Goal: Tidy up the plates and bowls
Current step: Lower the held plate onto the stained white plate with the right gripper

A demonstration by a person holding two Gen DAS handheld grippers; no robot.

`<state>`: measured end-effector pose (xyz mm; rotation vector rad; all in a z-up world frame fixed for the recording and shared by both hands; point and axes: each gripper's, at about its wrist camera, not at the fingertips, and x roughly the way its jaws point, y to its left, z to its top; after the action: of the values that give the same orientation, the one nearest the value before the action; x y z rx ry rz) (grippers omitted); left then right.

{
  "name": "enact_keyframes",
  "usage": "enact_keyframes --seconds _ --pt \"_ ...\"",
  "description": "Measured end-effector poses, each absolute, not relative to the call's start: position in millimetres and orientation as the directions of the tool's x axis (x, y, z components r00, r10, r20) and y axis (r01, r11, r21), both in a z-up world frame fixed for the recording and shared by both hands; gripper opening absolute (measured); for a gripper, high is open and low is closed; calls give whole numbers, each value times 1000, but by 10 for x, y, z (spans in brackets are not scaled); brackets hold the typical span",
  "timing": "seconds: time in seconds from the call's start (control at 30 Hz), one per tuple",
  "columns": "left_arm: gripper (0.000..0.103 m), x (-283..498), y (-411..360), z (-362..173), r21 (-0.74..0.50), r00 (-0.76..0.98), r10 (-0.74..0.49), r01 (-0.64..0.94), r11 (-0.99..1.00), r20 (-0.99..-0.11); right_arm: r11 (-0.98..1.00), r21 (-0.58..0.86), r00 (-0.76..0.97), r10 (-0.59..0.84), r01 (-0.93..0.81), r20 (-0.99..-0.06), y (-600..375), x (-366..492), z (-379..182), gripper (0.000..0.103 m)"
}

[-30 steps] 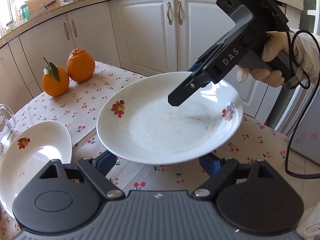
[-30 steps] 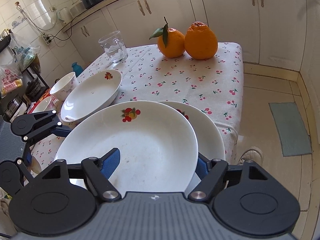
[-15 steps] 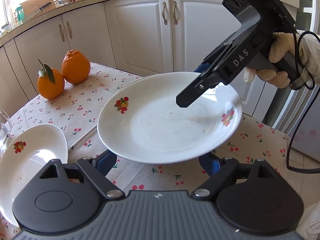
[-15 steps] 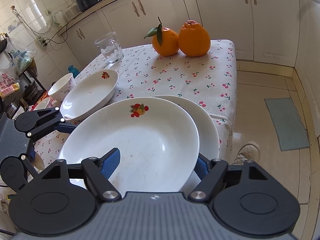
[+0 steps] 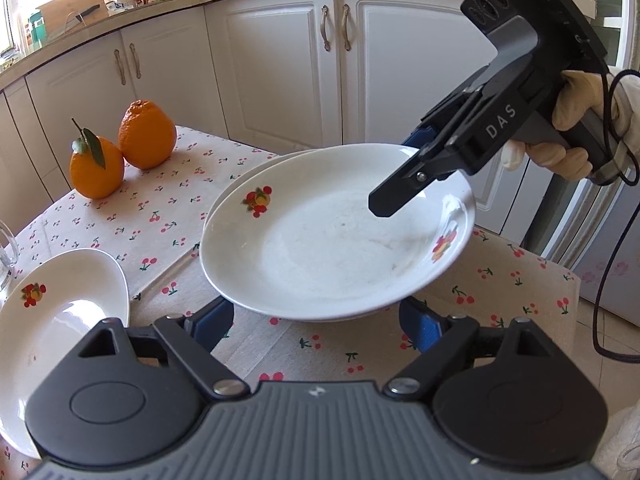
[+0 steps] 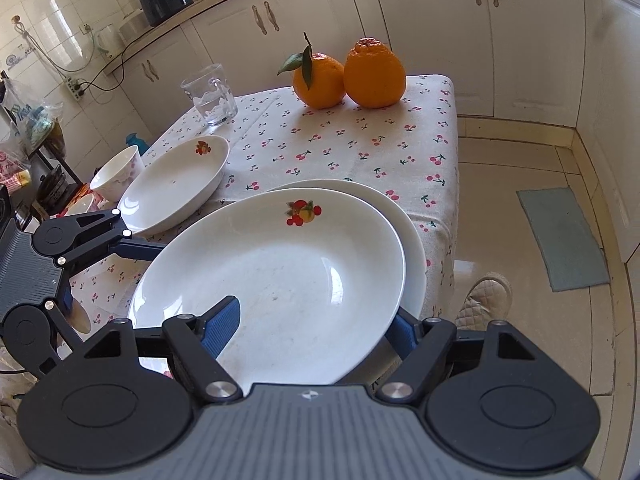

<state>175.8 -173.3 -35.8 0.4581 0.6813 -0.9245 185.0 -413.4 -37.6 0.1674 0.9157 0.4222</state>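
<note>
White fruit-print plate (image 6: 272, 288) sits on a second plate (image 6: 412, 240) at the table's (image 6: 340, 148) near right corner. Right gripper (image 6: 312, 326) fingers clasp its near rim; left gripper (image 5: 316, 322) fingers stand open just beside it.

Top plate (image 6: 280, 280) on lower plate (image 6: 412, 240) at table (image 6: 360, 148) edge, third plate (image 6: 176, 184) left, oranges (image 6: 348, 74) behind.
</note>
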Motion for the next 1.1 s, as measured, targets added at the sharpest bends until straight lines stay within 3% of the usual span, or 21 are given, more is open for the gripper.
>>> enact_keyframes --seconds 1.1 --pt "90 1724 -1740 -383 55 431 -591 836 546 -682 964 156 552 252 -215 -795 -3873 1590 -249 82"
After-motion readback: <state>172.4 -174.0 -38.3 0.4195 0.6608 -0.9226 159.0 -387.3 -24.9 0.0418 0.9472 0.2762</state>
